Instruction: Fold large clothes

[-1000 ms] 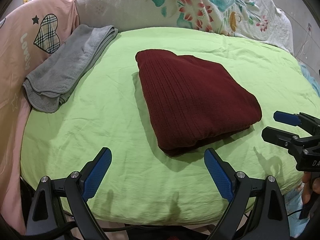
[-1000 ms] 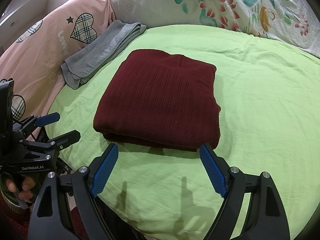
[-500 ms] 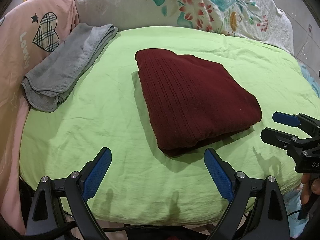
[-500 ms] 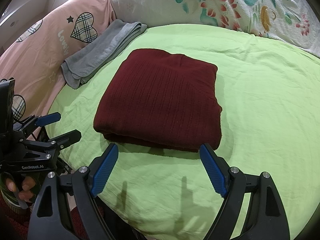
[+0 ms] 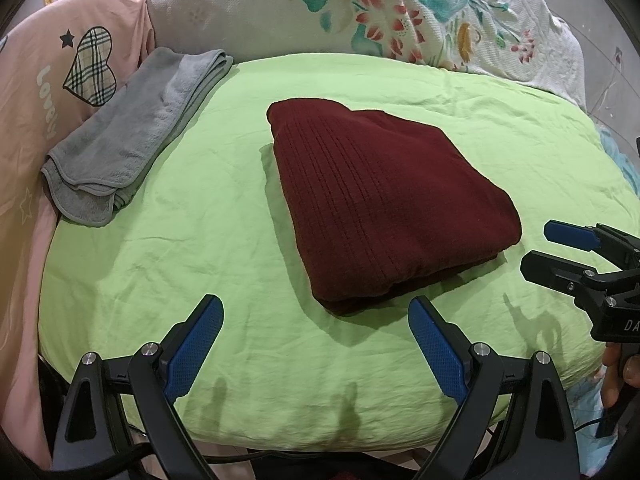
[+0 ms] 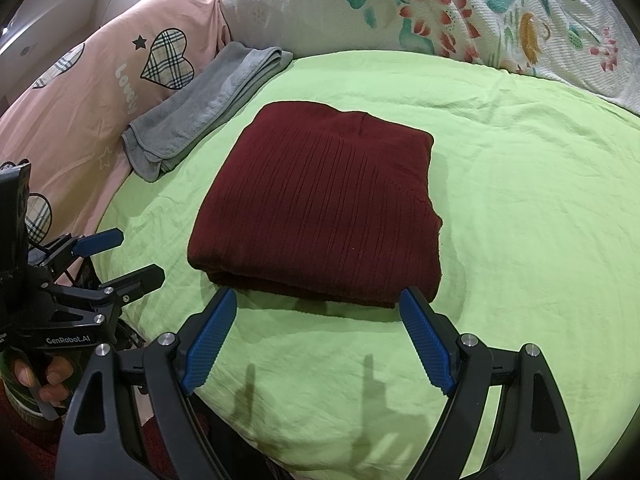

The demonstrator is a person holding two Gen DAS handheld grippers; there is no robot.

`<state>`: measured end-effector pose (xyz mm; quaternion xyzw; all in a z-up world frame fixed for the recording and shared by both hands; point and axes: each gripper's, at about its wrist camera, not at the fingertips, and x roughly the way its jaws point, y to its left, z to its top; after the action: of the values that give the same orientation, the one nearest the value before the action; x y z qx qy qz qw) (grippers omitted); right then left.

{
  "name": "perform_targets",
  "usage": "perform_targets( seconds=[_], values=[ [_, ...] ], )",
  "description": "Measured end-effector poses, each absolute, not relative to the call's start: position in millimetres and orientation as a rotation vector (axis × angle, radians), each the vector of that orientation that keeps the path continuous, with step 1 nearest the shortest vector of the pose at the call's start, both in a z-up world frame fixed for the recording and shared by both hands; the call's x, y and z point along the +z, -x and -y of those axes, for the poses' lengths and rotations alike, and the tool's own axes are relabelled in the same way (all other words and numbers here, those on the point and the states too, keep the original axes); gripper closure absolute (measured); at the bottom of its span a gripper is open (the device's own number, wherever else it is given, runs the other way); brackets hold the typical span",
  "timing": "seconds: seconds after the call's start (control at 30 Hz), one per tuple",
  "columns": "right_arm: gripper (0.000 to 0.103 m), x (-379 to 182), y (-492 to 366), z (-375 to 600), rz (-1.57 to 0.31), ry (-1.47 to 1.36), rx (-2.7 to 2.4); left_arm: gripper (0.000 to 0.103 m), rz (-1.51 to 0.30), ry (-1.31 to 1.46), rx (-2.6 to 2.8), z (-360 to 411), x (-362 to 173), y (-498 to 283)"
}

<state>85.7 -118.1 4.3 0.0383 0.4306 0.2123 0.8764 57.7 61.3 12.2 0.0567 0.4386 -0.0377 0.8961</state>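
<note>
A dark red ribbed sweater (image 5: 384, 204) lies folded into a thick rectangle on the light green bed sheet (image 5: 200, 248); it also shows in the right wrist view (image 6: 324, 208). My left gripper (image 5: 316, 316) is open and empty, just short of the sweater's near corner. My right gripper (image 6: 318, 312) is open and empty, close to the sweater's near edge. Each gripper shows at the side of the other's view, the right one (image 5: 548, 246) and the left one (image 6: 128, 254), both apart from the sweater.
A folded grey towel (image 5: 136, 136) lies at the sheet's far left edge. A pink quilt with plaid hearts (image 5: 48, 80) is on the left. A white floral quilt (image 5: 380, 16) runs along the back. The bed's front edge is just below my grippers.
Almost nothing has moved. Both grippers stay open and hover at the near edge of the folded sweater, with only a slight drift.
</note>
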Motion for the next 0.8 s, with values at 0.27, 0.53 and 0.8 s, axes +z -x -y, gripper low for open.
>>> perform_targets(
  seconds=[0.27, 0.53, 0.8],
  values=[
    [0.019, 5, -86, 118, -0.898, -0.080, 0.443, 0.009, -0.911, -0.119, -0.082, -59, 12, -59],
    [0.019, 10, -91, 122, -0.890, -0.075, 0.444, 0.009, -0.911, -0.119, -0.083, -59, 12, -61],
    [0.019, 11, -102, 126, -0.893, -0.074, 0.440, 0.009, -0.897, -0.121, -0.078, -59, 14, -71]
  ],
)
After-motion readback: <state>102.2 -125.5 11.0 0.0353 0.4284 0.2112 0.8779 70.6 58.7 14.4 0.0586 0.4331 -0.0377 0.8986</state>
